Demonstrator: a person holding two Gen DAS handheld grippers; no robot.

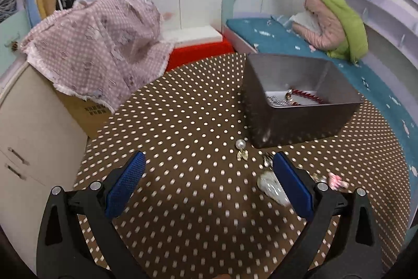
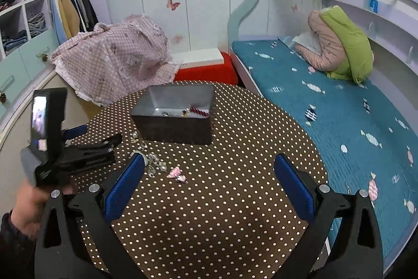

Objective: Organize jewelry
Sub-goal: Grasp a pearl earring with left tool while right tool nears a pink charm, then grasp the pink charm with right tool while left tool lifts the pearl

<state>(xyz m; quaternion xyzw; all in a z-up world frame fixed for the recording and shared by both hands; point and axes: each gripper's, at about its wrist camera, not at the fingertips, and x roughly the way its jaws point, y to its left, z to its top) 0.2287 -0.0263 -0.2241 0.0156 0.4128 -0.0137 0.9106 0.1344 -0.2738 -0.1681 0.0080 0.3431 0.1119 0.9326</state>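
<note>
A dark metal box (image 1: pixel 300 119) stands on the round brown polka-dot table (image 1: pixel 183 122); a red bead bracelet (image 1: pixel 308 95) and silver pieces lie inside it. Loose on the cloth are a pearl earring (image 1: pixel 241 145), a white stone pendant (image 1: pixel 270 186) and a pink piece (image 1: pixel 337 181). My left gripper (image 1: pixel 209 171) is open and empty, low over the table, its right finger beside the pendant. In the right wrist view the box (image 2: pixel 175 127) sits further back, with silver jewelry (image 2: pixel 154 161) and pink pieces (image 2: pixel 177 174) on the cloth. My right gripper (image 2: pixel 209 174) is open and empty above the table.
The left gripper body (image 2: pixel 65 148) and the hand holding it sit at the table's left. A pink checked cloth (image 1: pixel 99 43) over a cardboard box and a red box (image 1: pixel 198 51) stand behind the table. A blue-covered bed (image 2: pixel 339 109) with jackets lies to the right.
</note>
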